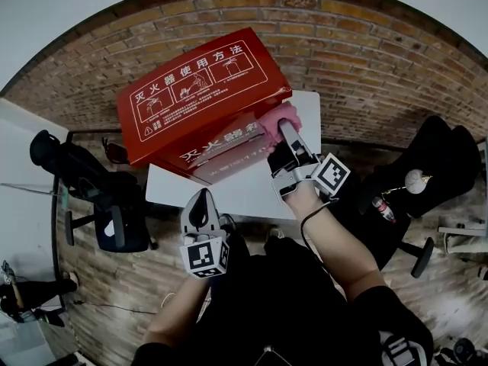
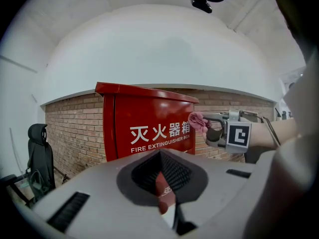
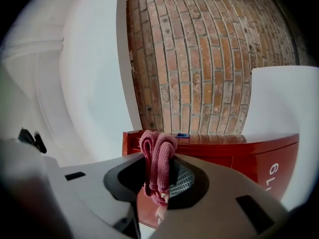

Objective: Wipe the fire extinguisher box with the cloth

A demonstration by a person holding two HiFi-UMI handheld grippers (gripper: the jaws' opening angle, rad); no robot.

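left tool point(image 1: 200, 203) closed | right tool point(image 1: 285, 130) grips cloth point(image 1: 276, 116) at fire extinguisher box point(image 1: 194, 86)

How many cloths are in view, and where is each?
1. The pink cloth is clamped in the right gripper, at the right edge of the fire extinguisher box. No other shows; one could lie hidden behind the box.

Seen from above, the right gripper point(image 1: 287, 132) covers most of the cloth point(image 1: 278, 115); only a pink bulge shows against the fire extinguisher box point(image 1: 200, 90). The fine print on its lid is too small to read. In the left gripper view the left gripper point(image 2: 162, 198) blocks the box's foot, and the cloth overlaps the last big character (the English line stays clear). In the right gripper view the front's white number is partly hidden behind the gripper body.
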